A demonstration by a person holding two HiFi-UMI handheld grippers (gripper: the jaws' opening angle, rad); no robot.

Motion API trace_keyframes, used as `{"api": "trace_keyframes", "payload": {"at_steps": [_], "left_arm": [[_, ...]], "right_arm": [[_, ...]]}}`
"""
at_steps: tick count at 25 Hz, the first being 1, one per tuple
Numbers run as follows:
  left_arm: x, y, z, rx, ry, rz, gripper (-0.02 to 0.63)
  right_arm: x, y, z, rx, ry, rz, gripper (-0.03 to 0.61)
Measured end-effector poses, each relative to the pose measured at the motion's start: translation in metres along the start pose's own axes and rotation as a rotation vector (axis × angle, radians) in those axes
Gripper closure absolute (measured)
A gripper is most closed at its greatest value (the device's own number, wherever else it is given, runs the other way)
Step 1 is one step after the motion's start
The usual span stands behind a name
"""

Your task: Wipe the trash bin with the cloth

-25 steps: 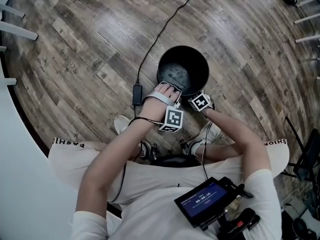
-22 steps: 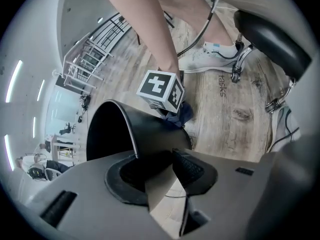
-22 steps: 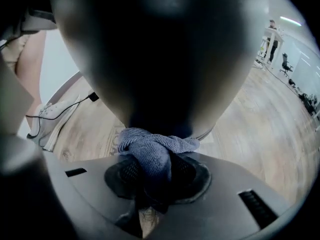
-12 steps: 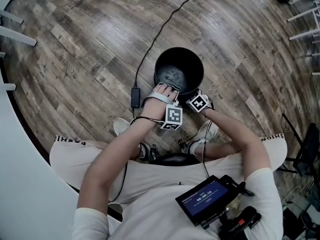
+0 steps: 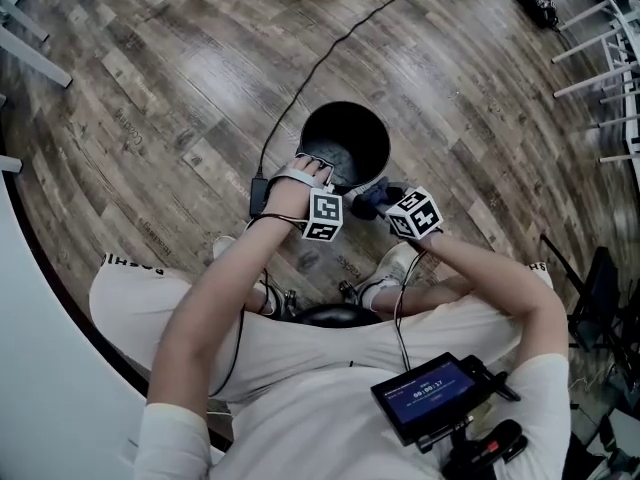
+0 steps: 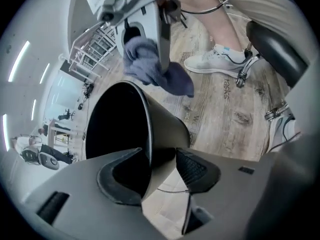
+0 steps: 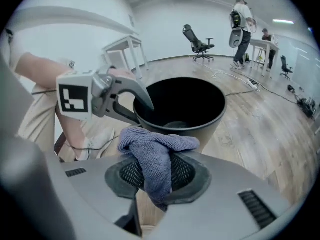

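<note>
The black trash bin [image 5: 345,146] stands on the wood floor in front of my feet. My left gripper [image 5: 310,165] straddles its near rim, one jaw inside and one outside the wall [image 6: 150,149]. Its jaws have just been opening; the outer pad [image 6: 195,169] stands off the wall, so the gripper is open. My right gripper [image 5: 376,201] is shut on the blue-grey cloth [image 7: 157,156], which bunches over its jaws. It hangs in the air near the bin's rim [image 7: 185,126]. The left gripper view shows that cloth [image 6: 155,71] above the bin's rim.
A black cable [image 5: 320,63] runs over the floor to an adapter [image 5: 258,190] left of the bin. My shoes [image 5: 388,266] and a stool base sit just behind it. White furniture legs [image 5: 600,28] stand at the right. People [image 7: 242,26] and a chair [image 7: 197,41] are far off.
My right gripper has lifted from low beside the bin's near wall to rim height, with the cloth in it. My left gripper stays at the rim.
</note>
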State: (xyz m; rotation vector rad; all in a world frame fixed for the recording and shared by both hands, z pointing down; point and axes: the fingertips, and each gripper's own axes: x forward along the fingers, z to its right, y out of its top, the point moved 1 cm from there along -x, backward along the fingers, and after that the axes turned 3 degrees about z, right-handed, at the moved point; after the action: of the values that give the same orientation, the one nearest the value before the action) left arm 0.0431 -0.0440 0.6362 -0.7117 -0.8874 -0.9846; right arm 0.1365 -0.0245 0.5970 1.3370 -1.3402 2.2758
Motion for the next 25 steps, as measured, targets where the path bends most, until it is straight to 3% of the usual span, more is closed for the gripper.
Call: {"api": "trace_keyframes", "payload": {"at_steps": [3,6,14,25], "left_arm": [[0.001,-0.001,0.001,0.047,0.013,-0.012,0.411],[0.002,0.001,0.004,0.071,0.012,-0.027,0.421],[-0.002,0.021,0.013,0.125,0.01,-0.007,0.469],[-0.002,0.038,0.012,0.069,-0.022,0.037,0.479]], "right_arm": [[-0.016,0.011,-0.007,0.086,-0.014,0.029,0.483],[-0.013,0.015,-0.009,0.111,-0.028,0.037,0.483],[0.017,-0.003,0.006,0.039,-0.028,-0.059,0.483],[0.101,-0.077,0.041,-0.07,-0.042,-0.217,0.483]]}}
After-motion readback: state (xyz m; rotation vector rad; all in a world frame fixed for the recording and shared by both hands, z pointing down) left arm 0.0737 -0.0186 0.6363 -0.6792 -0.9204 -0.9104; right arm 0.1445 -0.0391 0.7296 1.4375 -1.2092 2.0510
